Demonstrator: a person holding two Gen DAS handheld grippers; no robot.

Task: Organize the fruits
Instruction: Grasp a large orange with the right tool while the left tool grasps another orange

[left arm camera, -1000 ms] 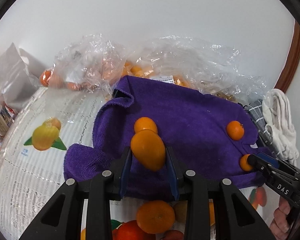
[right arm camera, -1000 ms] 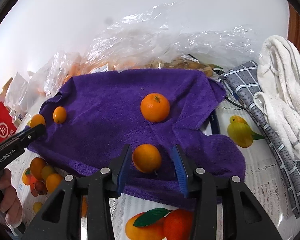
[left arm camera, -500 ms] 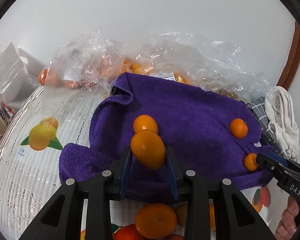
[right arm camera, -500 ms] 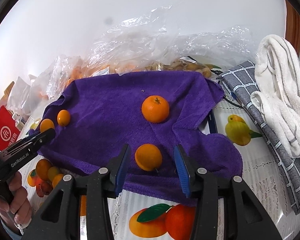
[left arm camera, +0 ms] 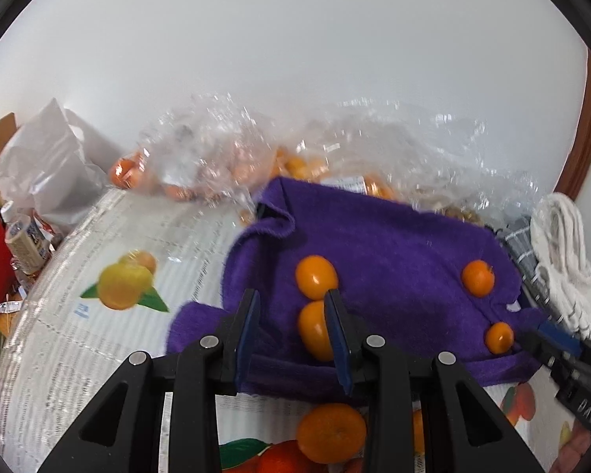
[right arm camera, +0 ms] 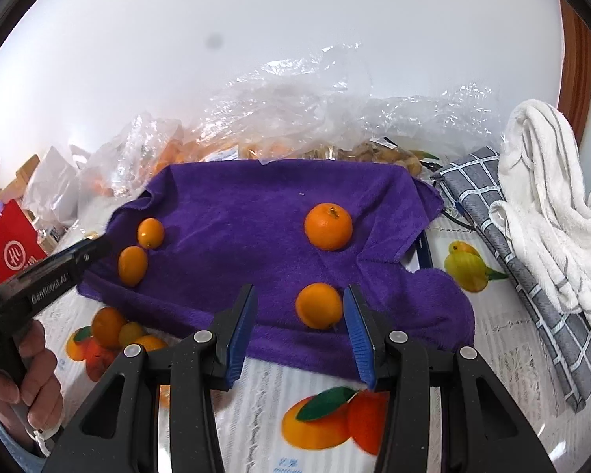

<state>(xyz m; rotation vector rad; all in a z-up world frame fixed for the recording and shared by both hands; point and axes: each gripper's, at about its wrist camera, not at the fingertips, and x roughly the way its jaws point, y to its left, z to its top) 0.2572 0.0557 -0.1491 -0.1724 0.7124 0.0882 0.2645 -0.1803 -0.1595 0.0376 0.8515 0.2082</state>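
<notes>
**Left fingers let go: fourth fruit now on the towel**

Fingers of the left gripper [left arm camera: 291, 335] stand apart now, where half a second ago they were clamped on an oval orange fruit [left arm camera: 314, 331]. That fruit lies on the purple towel [left arm camera: 394, 244], against the inner face of the right-hand finger and no longer squeezed; it rests touching or just short of a second small fruit [left arm camera: 316, 277] just beyond it. The release looks complete, so this piece counts as placed.

Fingers of the right gripper [right arm camera: 299, 327] are also spread wide, with nothing pinched. A round mandarin [right arm camera: 319, 305] sits on the towel between them, apart from the left-hand finger and near the right-hand one. Farther up the cloth lies a larger mandarin with a stem [right arm camera: 328, 226].

So four fruits rest on the towel, two in a pair on the left side and two on the right, well apart from each other. Beyond the towel, crinkled plastic bags [right arm camera: 295, 118] hold more orange fruit, which suggests the sorting is far from finished. Off to the right of the counter [right arm camera: 504, 354] lie a grey checked cloth [right arm camera: 504, 236] and a white towel [right arm camera: 547, 181].
</notes>
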